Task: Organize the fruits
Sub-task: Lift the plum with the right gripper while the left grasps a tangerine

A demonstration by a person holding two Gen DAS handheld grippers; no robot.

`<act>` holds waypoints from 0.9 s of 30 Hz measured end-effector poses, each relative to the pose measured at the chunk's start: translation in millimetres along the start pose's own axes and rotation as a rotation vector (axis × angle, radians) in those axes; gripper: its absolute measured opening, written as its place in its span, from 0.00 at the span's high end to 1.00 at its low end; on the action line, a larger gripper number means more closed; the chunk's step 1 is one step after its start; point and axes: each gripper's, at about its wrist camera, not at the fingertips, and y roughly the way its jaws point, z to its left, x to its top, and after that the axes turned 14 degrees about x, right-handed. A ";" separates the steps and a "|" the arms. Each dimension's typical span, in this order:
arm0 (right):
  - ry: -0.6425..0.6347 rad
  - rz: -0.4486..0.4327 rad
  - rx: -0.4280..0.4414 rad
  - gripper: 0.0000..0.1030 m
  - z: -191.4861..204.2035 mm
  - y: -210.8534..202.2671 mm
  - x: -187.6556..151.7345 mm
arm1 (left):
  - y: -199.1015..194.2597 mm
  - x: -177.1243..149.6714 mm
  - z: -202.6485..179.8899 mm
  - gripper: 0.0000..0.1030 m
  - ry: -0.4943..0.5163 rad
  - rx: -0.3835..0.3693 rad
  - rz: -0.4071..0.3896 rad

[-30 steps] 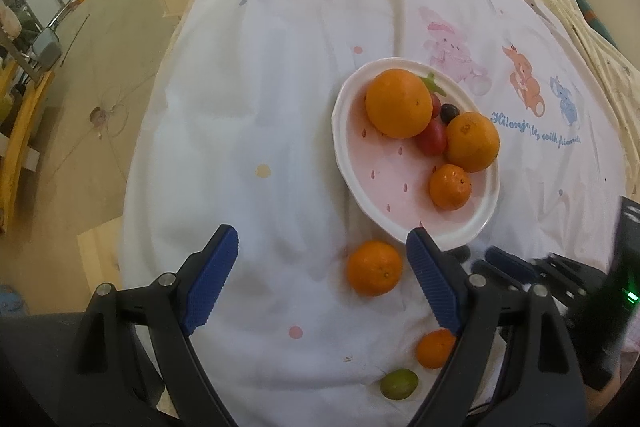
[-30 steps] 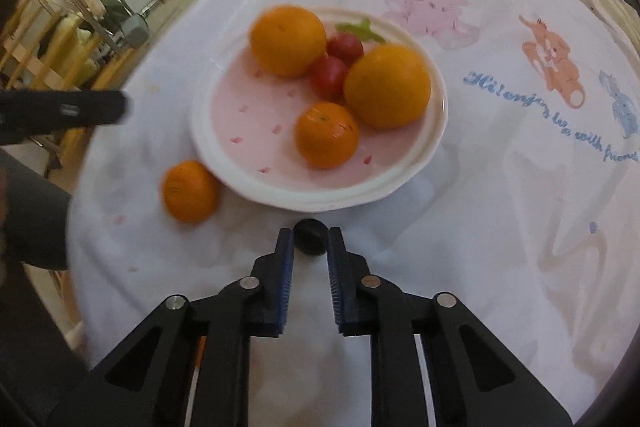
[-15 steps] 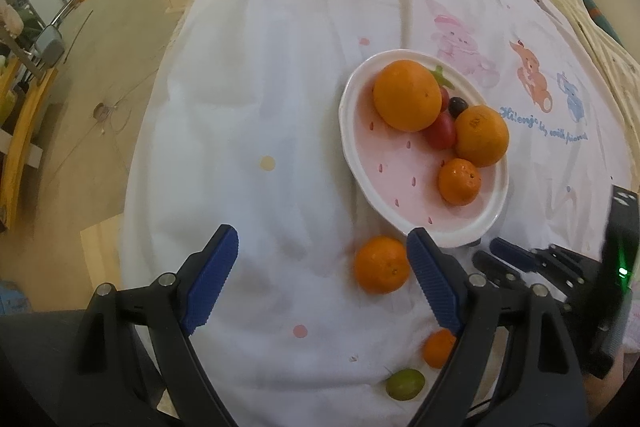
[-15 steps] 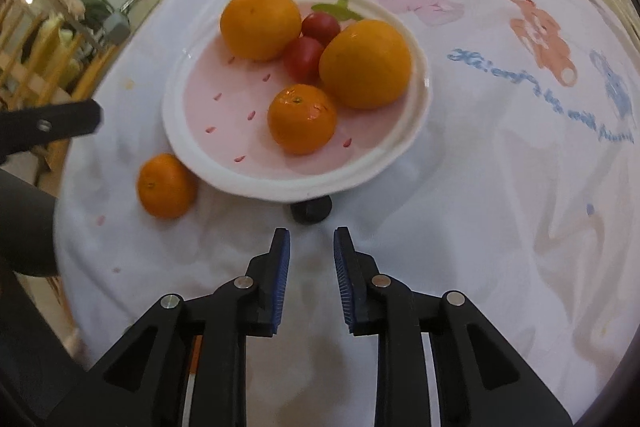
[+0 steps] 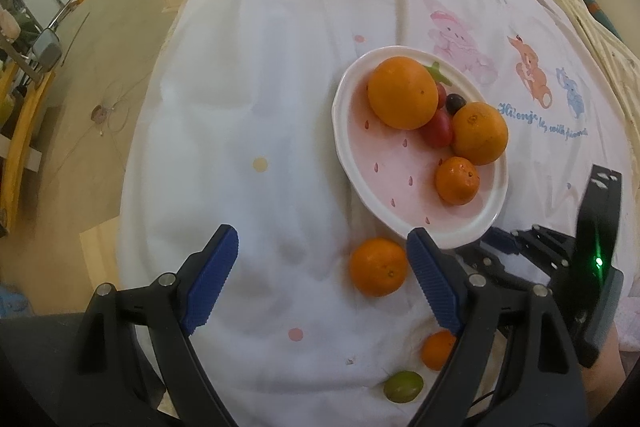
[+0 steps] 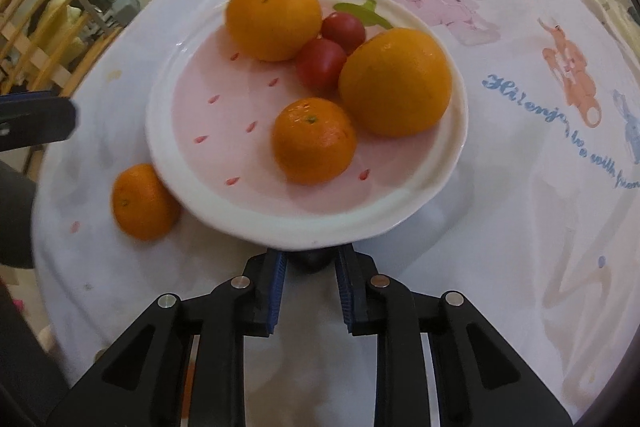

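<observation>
A white and pink plate [image 5: 352,155] [image 6: 304,227] holds two oranges [image 6: 394,81], a mandarin [image 6: 314,141], two red tomatoes [image 6: 320,63] and a dark grape [image 5: 455,102]. A loose mandarin [image 5: 378,266] [image 6: 142,202] lies beside the plate on the cloth, between my left gripper's [image 5: 320,285] wide open fingers, near the right one. A small mandarin [image 5: 438,349] and a green grape [image 5: 403,386] lie nearer. My right gripper [image 6: 310,263] has its jaws on both sides of a dark grape [image 6: 310,261] under the plate's near rim; contact is unclear.
The white printed tablecloth [image 5: 260,87] drops off to the floor [image 5: 80,87] at the left. The right gripper's body [image 5: 560,267] shows in the left wrist view beside the plate. Appliances and wooden furniture [image 6: 48,27] stand further off.
My right gripper pulled back from the dark grape, opened a little wider, then moved forward around it against the plate's rim. My left gripper drifted slightly, staying open.
</observation>
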 end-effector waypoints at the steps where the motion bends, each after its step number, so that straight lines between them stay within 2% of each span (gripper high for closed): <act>1: -0.004 0.004 -0.001 0.76 1.0 -2.1 -1.7 | 0.5 0.4 -0.1 0.19 -0.001 0.001 0.002; 5: -0.005 -0.010 0.010 0.76 7.5 -26.0 -10.6 | 4.4 -1.2 -4.4 0.19 0.018 0.009 0.017; 10: 0.017 -0.106 0.040 0.76 16.1 -70.7 -17.7 | 8.4 -9.8 -15.7 0.19 0.070 -0.003 0.040; 13: 0.091 -0.188 0.054 0.76 11.2 -95.8 -23.5 | 12.1 -18.4 -27.6 0.19 0.118 -0.013 0.060; 17: 0.222 -0.274 0.078 0.76 -3.8 -109.9 -32.9 | 19.4 -29.1 -45.0 0.21 0.175 0.000 0.080; 20: 0.249 -0.299 0.071 0.76 -11.5 -116.1 -36.9 | 23.4 -32.9 -58.0 0.26 0.213 0.022 0.081; 27: 0.258 -0.285 0.050 0.76 -14.3 -113.5 -44.0 | 28.9 -35.5 -70.8 0.28 0.249 0.075 0.063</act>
